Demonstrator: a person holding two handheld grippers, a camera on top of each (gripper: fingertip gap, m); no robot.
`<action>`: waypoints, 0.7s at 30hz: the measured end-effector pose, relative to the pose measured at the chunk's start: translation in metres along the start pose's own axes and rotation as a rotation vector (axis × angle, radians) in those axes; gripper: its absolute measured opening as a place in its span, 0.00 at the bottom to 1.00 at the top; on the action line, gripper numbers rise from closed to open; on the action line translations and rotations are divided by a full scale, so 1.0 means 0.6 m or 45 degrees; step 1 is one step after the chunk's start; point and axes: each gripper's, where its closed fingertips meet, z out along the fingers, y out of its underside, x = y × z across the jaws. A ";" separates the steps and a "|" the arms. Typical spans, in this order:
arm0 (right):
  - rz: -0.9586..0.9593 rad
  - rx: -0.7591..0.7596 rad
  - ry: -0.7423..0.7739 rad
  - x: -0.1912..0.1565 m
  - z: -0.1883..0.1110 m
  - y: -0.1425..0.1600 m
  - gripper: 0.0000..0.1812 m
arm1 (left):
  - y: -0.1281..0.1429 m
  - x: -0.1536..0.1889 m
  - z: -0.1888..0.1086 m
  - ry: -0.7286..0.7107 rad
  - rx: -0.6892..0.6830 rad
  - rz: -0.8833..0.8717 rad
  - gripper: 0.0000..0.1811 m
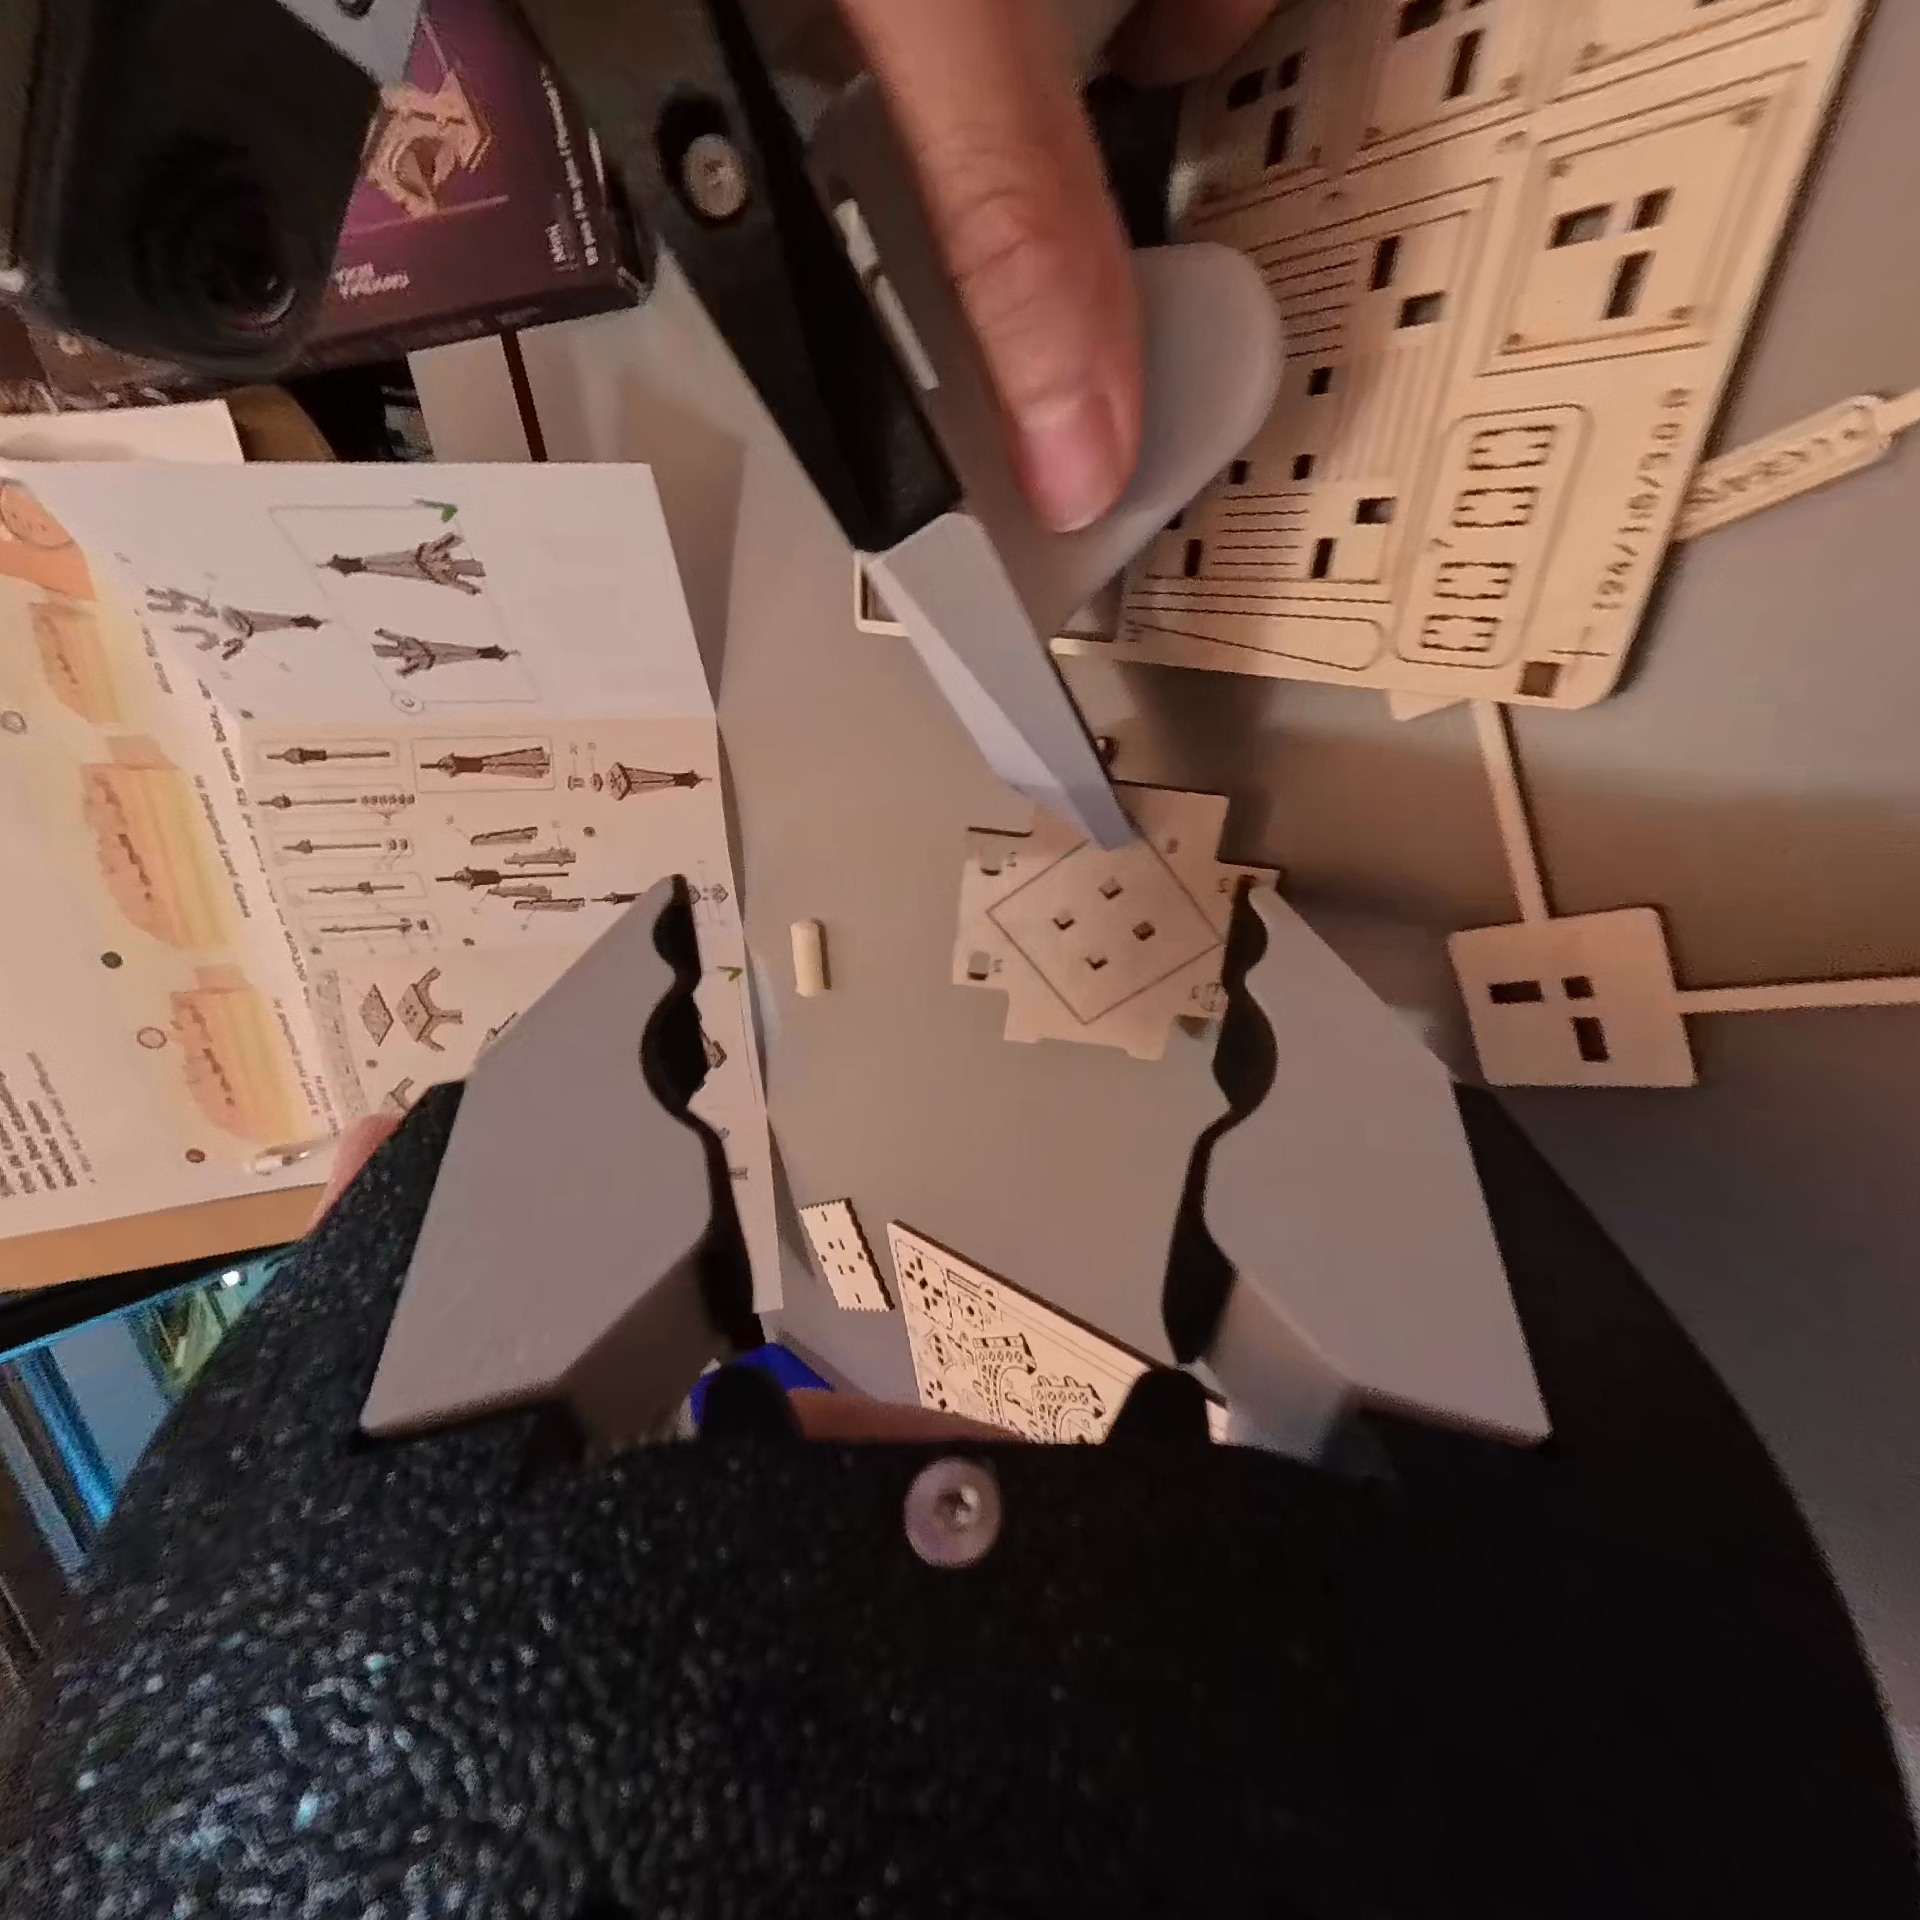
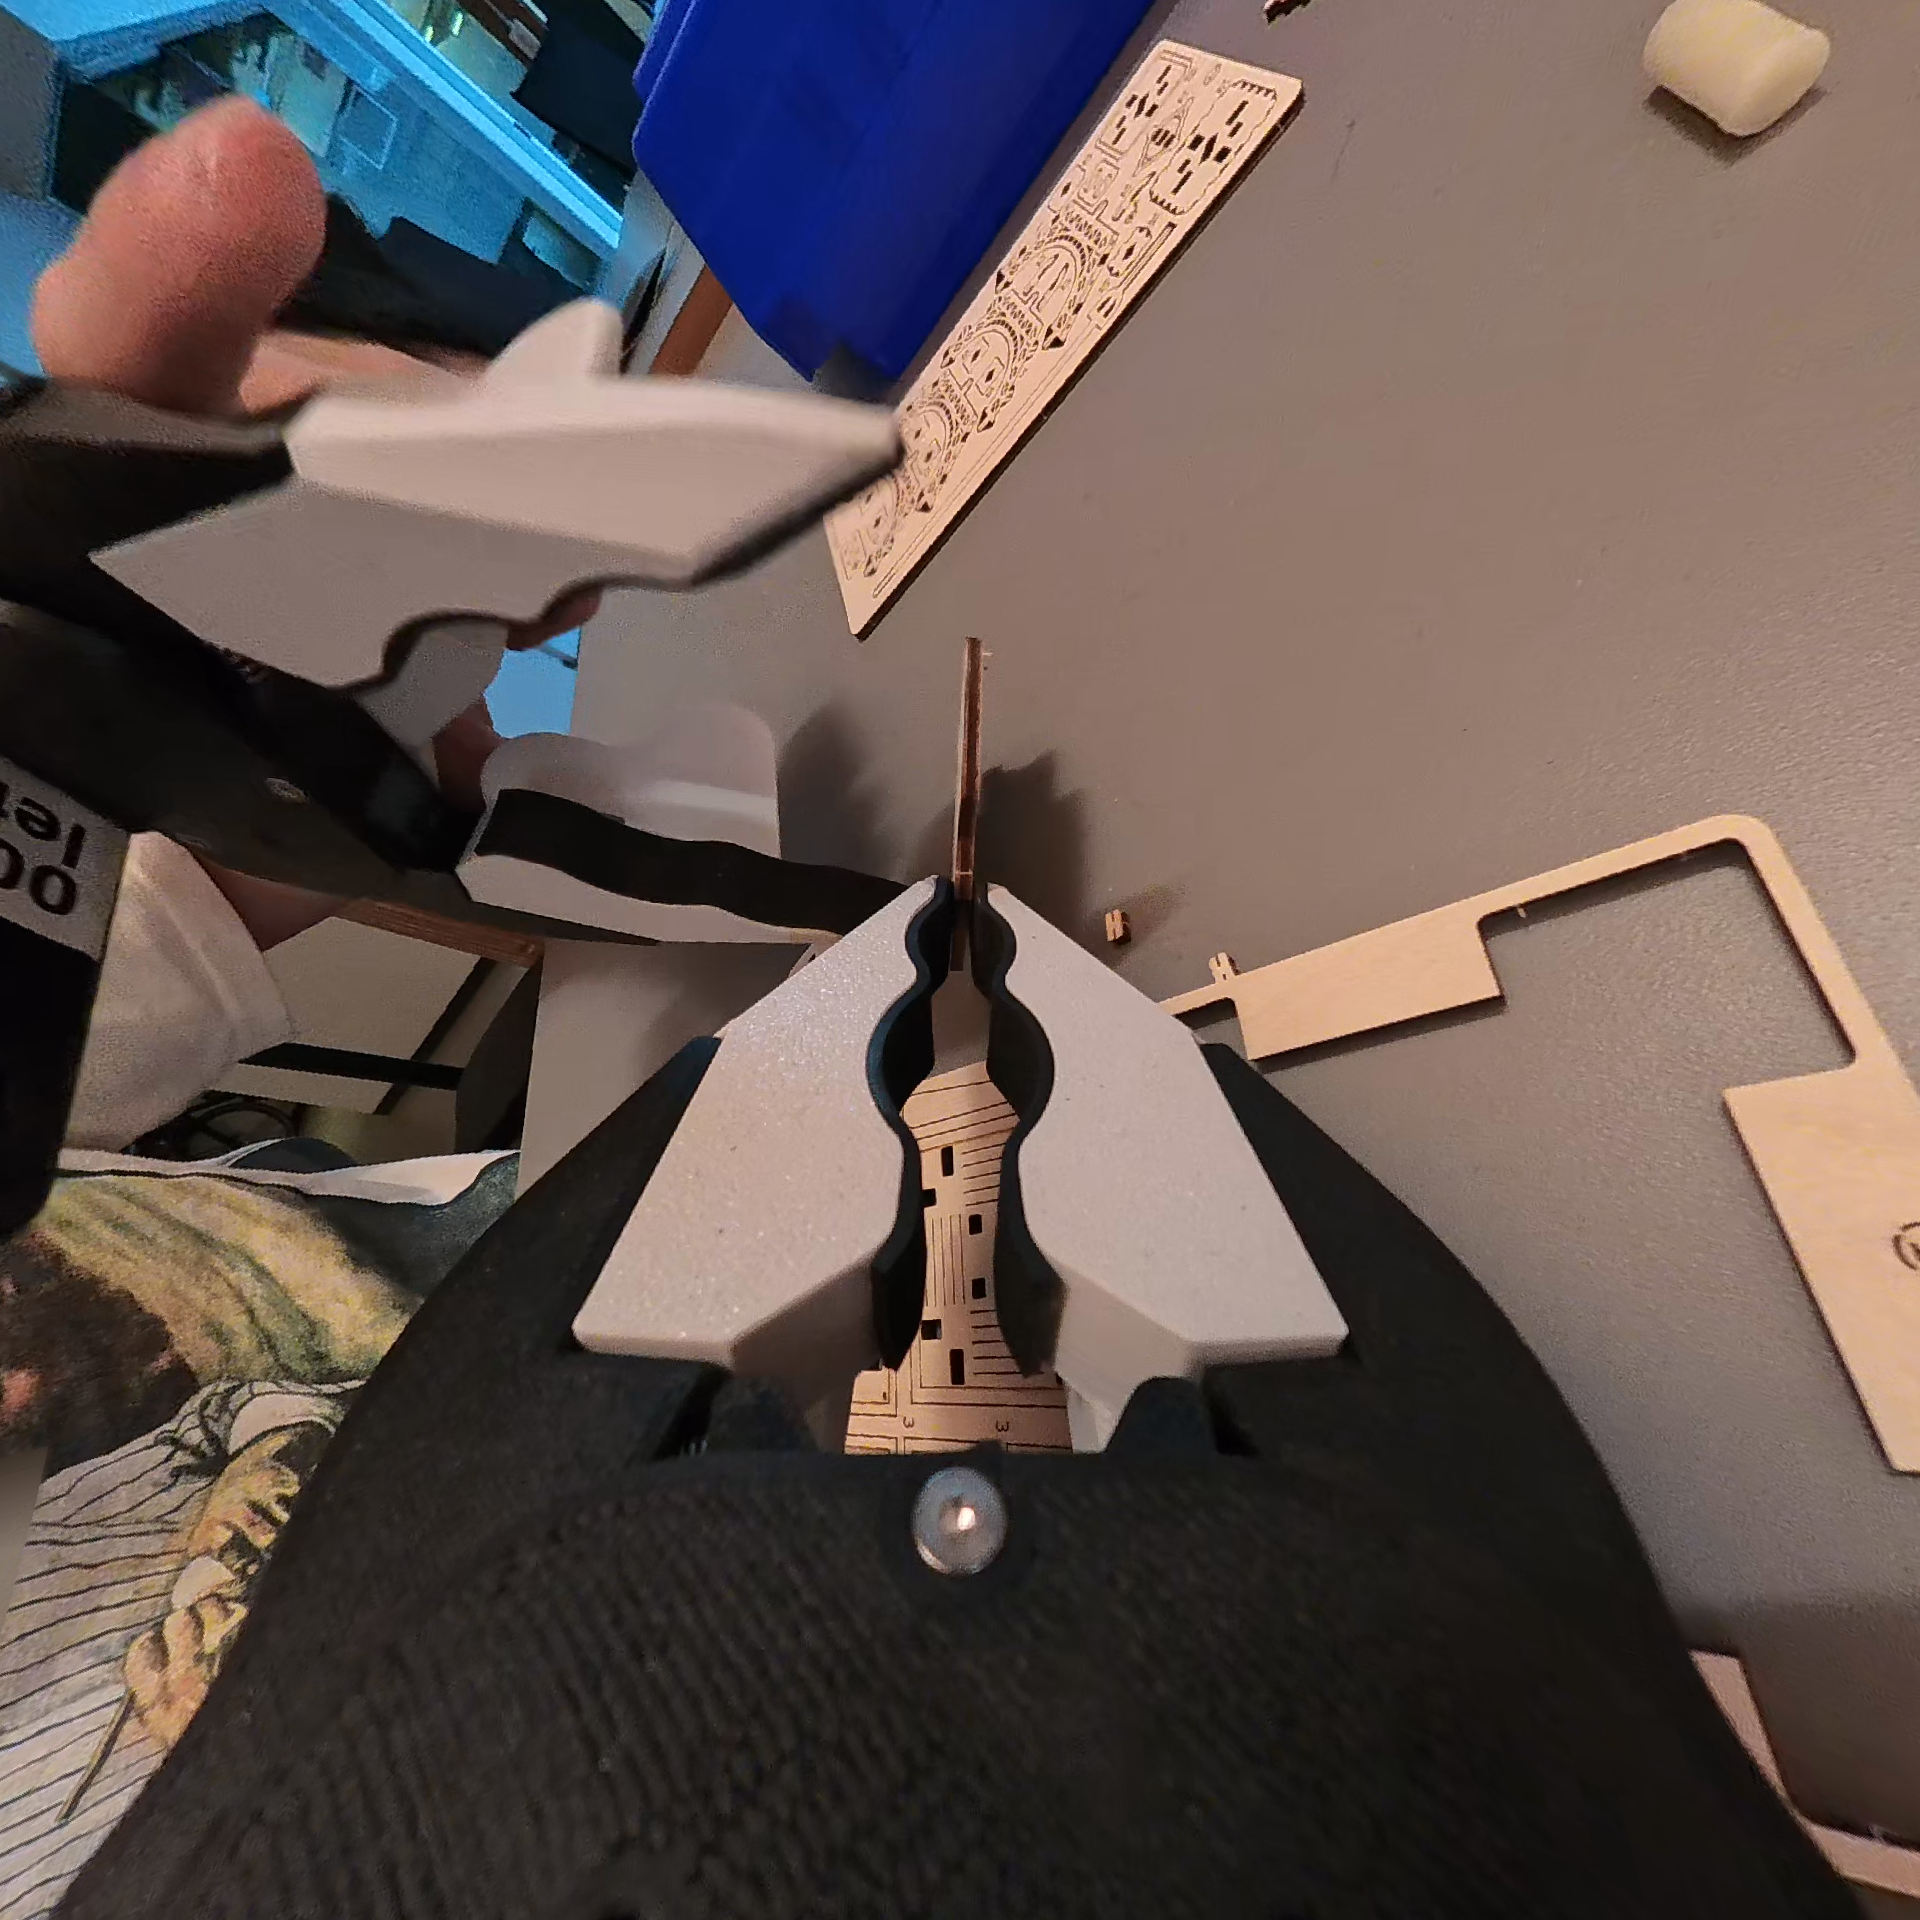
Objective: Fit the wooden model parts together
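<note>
Right gripper (image 2: 964,902) pinches a thin wooden piece (image 2: 971,758) edge-on at its tips. Left gripper (image 1: 961,935) gapes wide, empty, over the slotted wooden plate (image 1: 1101,930). Plywood looks light, stiff, snappable; grip flat faces

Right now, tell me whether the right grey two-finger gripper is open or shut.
Shut: the right grey two-finger gripper pinches a thin wooden strip edge-on between its tips.

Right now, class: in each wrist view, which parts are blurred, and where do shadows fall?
Left wrist view: the hand and camera near the top are soft; the square wooden base is sharp. Right wrist view: the left claw and fingers are blurred; the thin wooden strip casts a dark shadow rightward on the grey table.
</note>
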 end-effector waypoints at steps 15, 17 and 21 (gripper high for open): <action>0.013 0.005 0.009 0.003 0.000 -0.001 0.00 | -0.012 -0.003 0.026 0.275 0.045 0.179 0.64; 0.017 0.005 0.006 0.003 0.000 -0.001 0.00 | -0.015 0.000 0.026 0.284 0.035 0.230 0.62; 0.028 0.007 -0.003 0.003 0.000 -0.002 0.00 | -0.014 0.013 0.022 0.315 0.013 0.257 0.54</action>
